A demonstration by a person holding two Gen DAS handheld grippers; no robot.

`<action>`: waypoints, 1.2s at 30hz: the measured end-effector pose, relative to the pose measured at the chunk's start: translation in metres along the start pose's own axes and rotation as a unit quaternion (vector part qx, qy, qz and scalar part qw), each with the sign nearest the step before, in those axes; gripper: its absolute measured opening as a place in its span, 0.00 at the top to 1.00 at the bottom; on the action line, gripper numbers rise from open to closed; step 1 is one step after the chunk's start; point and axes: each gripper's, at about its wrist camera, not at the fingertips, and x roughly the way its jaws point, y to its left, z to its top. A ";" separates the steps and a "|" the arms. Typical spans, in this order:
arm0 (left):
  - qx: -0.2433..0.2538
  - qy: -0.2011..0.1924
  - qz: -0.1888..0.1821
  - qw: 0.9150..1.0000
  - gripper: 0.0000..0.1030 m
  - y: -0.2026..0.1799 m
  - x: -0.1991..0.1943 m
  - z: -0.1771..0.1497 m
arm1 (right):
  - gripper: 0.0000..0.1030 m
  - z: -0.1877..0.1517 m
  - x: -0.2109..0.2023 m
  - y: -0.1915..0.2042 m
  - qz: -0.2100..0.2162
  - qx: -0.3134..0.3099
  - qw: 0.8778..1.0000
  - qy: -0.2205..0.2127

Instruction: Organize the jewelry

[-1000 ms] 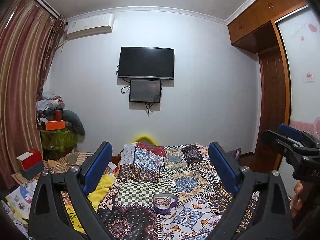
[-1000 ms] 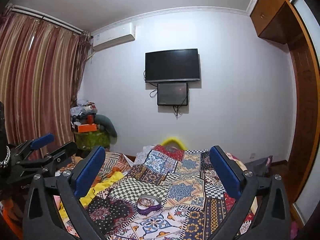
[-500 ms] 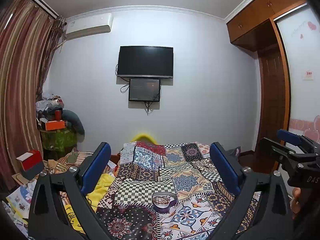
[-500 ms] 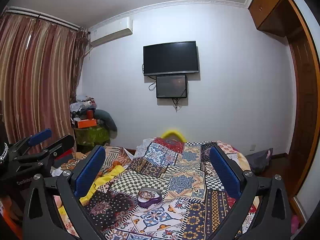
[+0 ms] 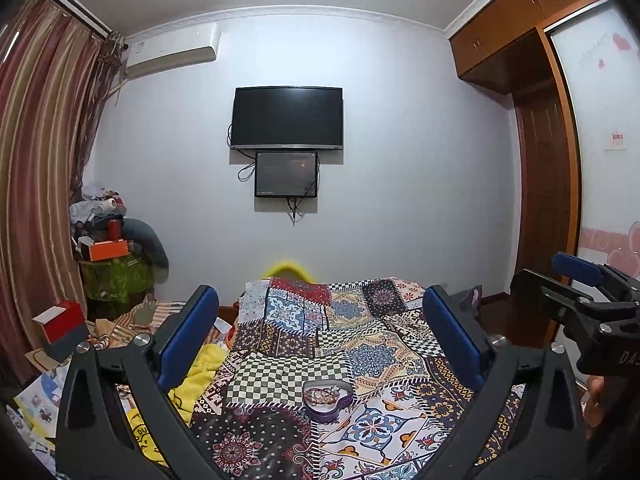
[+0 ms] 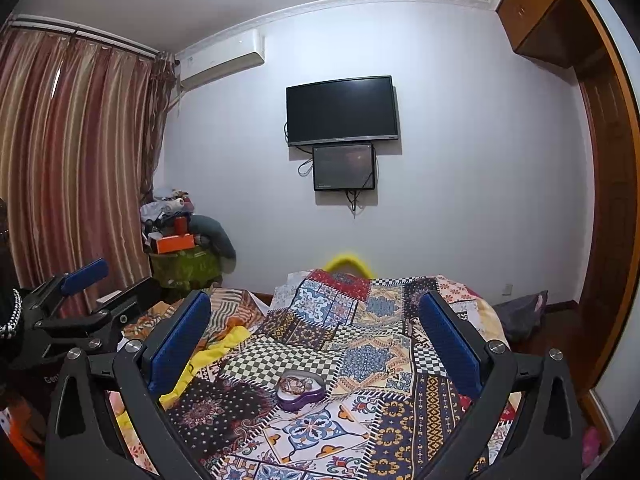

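Here, starting at the far left: striped curtains hanging down, an orange box sitting on a cluttered pile beside them. Nearer, a red box lying among papers on the floor. Left gripper hovering over the bed with blue-padded fingers spread wide, gripping nothing. Between those fingers, on the patchwork quilt, a purple heart-shaped tin resting upright with its lid off, a tangle of jewelry lying inside. On the far wall behind, a dark television hanging above a smaller screen. Further right, right gripper also hovering with fingers released and wide apart, tin sitting near and between them. At the far right, a wooden wardrobe standing against the wall.
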 end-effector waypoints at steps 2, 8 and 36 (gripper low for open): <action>0.000 -0.001 0.003 1.000 0.01 0.001 0.001 0.000 | 0.00 0.001 -0.001 0.000 -0.001 0.000 1.000 -0.001; -0.005 0.000 0.000 1.000 0.01 0.004 0.001 -0.001 | 0.00 0.003 0.000 0.000 0.000 0.003 1.000 0.005; -0.029 0.020 -0.030 0.999 0.01 0.011 0.007 -0.003 | 0.00 0.001 0.006 0.000 0.000 0.005 1.000 0.018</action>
